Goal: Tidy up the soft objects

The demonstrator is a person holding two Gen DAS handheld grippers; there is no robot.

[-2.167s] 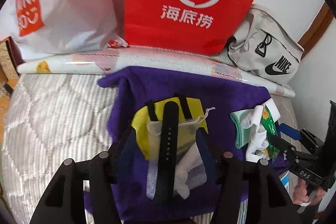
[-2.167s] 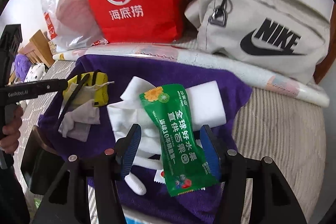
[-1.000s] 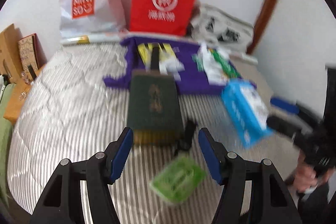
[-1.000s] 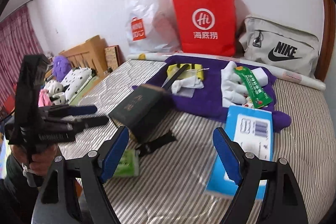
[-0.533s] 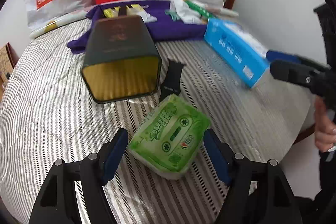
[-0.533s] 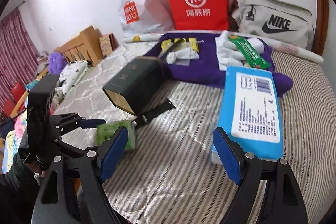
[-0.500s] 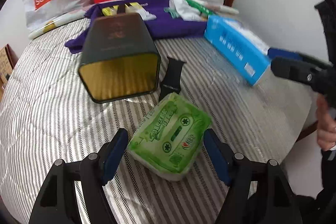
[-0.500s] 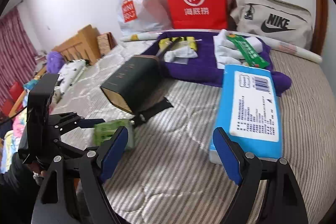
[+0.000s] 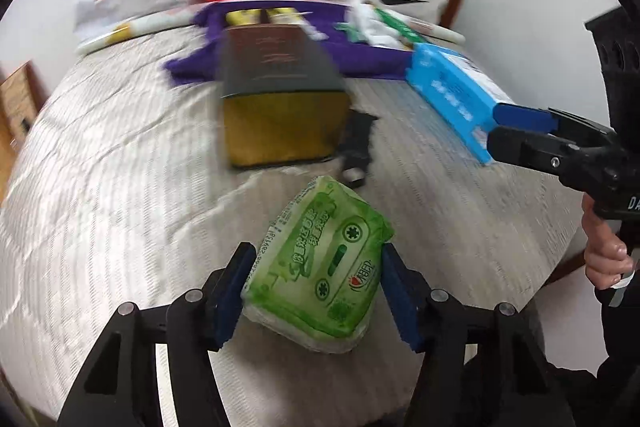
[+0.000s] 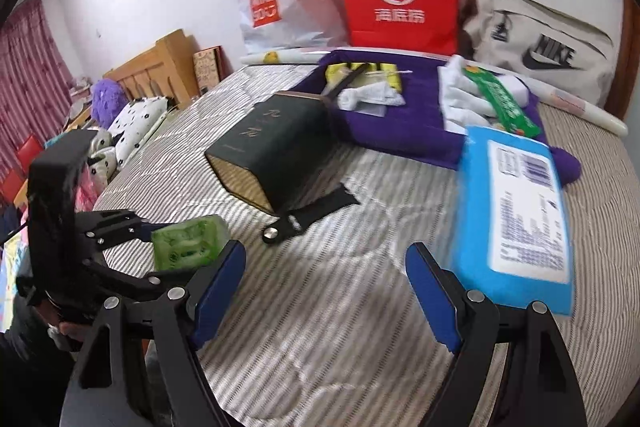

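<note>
A: Where was the green tissue pack (image 9: 320, 279)?

B: On the striped bedspread (image 9: 120, 211), near edge, between the fingers of the left gripper (image 9: 314, 291), whose jaws were closing; whether the pads pressed it couldn't be told. It looked light, squashy and slick-wrapped, best taken across its long sides.

A: And the right gripper (image 10: 326, 291)?

B: Its jaws stood wide apart, empty, left of the blue tissue pack (image 10: 516, 211); a dark box (image 10: 276, 151) lay farther off.

A soft green tissue pack (image 9: 316, 279), printed with a cassette picture, lies flat on my striped bed (image 9: 120, 195), skewed toward one o'clock. At two o'clock, well apart, lies a long blue tissue pack (image 9: 452, 95), its label up.
</note>
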